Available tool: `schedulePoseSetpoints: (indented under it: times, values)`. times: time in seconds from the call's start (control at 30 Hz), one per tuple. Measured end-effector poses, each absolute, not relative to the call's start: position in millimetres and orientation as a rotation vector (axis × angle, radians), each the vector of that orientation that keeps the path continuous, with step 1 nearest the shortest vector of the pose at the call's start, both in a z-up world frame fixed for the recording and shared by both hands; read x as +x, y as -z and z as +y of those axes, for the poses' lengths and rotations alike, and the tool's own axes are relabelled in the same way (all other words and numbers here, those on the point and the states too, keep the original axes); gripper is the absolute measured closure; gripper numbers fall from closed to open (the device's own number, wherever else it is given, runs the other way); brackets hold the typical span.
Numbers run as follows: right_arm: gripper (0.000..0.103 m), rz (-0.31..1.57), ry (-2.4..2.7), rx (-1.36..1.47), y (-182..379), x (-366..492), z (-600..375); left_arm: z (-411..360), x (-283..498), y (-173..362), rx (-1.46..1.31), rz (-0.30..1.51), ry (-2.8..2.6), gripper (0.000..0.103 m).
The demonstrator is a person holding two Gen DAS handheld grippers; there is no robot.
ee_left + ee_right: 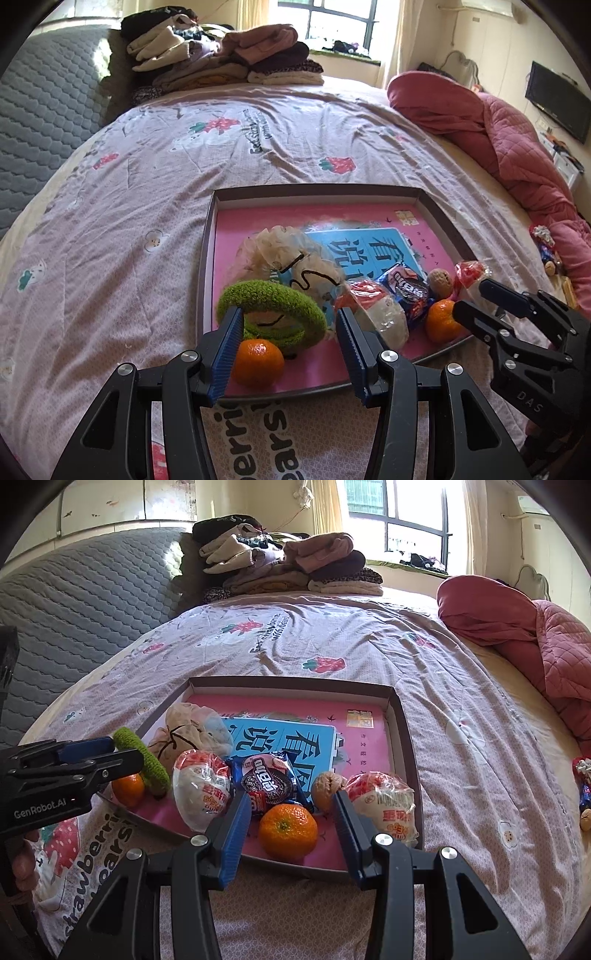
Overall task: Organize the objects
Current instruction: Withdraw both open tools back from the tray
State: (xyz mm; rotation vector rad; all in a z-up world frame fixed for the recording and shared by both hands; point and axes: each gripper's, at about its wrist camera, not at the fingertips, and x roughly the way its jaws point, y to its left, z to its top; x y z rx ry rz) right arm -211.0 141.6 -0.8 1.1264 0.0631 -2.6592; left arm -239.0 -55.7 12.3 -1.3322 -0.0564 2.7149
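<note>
A dark-rimmed tray (317, 190) (288, 681) with a pink lining lies on the bed. In it are a green fuzzy ring (269, 291) (144, 760), beige scrunchies (288, 251), two tangerines (258, 362) (441, 319), two red-and-white snack packs (201, 786) (388, 801), a dark cookie pack (267, 779) and a walnut (325, 788). My left gripper (288, 332) (125, 751) hangs open over the green ring and the near tangerine. The right gripper (290, 812) (471, 297) is open, its pads on either side of the other tangerine (288, 830) with gaps showing.
Folded clothes (221, 55) are stacked at the head of the bed against a grey quilted headboard (44, 110). A red quilt (498, 140) is bunched along the right side. Near it, a small snack pack (583, 775) and a walnut (585, 819) lie on the sheet.
</note>
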Motion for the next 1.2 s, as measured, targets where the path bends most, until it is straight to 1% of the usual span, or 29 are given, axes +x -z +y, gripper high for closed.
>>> schedulePoseSetpoints:
  times: [0.1, 0.2, 0.5, 0.9, 0.97, 1.03, 1.07, 1.2]
  values:
    - [0.058, 0.058, 2.660, 1.122, 0, -211, 142, -55, -247, -10, -1.371, -0.086, -2.670, 0.050]
    - [0.058, 0.052, 2.660, 1.118, -1, -212, 143, -53, -245, -8, -1.383, -0.065, -2.669, 0.050]
    - [0.058, 0.047, 2.664, 1.115, -1, -211, 144, -53, -232, -7, -1.362, -0.099, -2.667, 0.050]
    - [0.057, 0.067, 2.687, 1.075, -20, -198, 142, -50, -217, -25, -1.313, -0.090, -2.696, 0.050]
    - [0.057, 0.064, 2.688, 1.073, -24, -195, 142, -50, -214, -29, -1.302, -0.092, -2.706, 0.050]
    - [0.051, 0.065, 2.694, 1.061, -28, -192, 142, -51, -211, -33, -1.291, -0.095, -2.713, 0.050]
    - [0.050, 0.066, 2.695, 1.057, -30, -191, 142, -51, -209, -35, -1.286, -0.096, -2.716, 0.050]
    - [0.049, 0.073, 2.700, 1.039, -39, -185, 140, -52, -200, -43, -1.267, -0.096, -2.730, 0.046]
